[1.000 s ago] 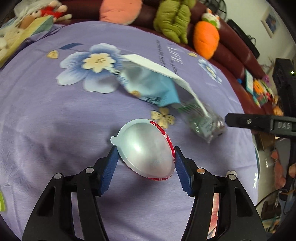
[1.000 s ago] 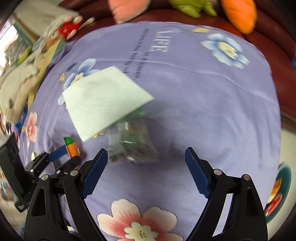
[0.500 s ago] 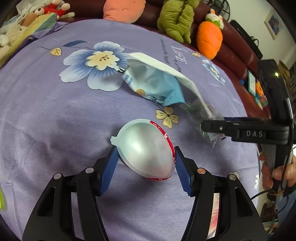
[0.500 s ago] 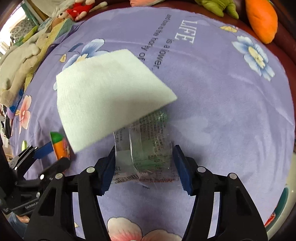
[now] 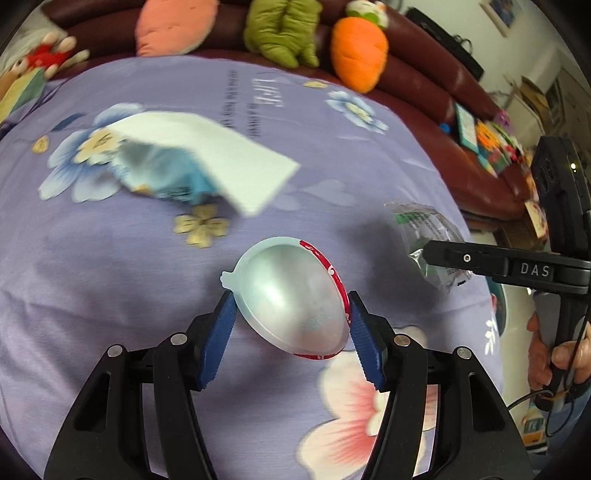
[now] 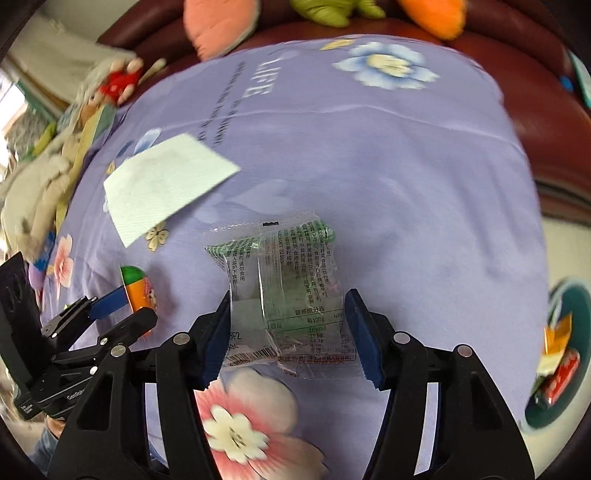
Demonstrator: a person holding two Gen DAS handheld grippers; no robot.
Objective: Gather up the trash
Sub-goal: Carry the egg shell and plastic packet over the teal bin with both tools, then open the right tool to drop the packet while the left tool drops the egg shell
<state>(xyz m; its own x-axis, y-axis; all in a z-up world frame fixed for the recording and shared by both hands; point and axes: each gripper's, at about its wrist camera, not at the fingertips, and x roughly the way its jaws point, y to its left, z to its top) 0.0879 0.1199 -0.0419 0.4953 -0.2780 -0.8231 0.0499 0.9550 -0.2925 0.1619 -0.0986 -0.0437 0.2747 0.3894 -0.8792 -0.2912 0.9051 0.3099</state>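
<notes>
Left gripper (image 5: 290, 323) jaws clamped on a round foil-lined plastic lid with a red rim (image 5: 291, 299), blue pads pressing both its sides, lid lifted above the purple flower-print cloth (image 5: 110, 295) covering the desk. Right gripper (image 6: 286, 330) jaws have just been closing and now grip a clear crinkled snack wrapper with green print and a nutrition label (image 6: 284, 288), which sits between the pads, edges touching both; wrapper hangs over the cloth near a pink flower print.

In the left wrist view, the wrapper (image 5: 424, 232) shows at right, pinched by the right gripper's black finger (image 5: 465, 258), with a person's hand (image 5: 557, 354) on its handle at the far right edge.

Left on the cloth: white square paper napkin (image 5: 218, 155) lying partly over a light blue snack bag (image 5: 166, 177), blurred. In the right wrist view, the napkin (image 6: 166, 184) lies left and far of the wrapper, apart from it.

Beyond the far edge, dark red sofa (image 5: 424, 74) with orange carrot plush (image 5: 358, 51), green plush (image 5: 284, 29) and pink cushion (image 5: 173, 26).
</notes>
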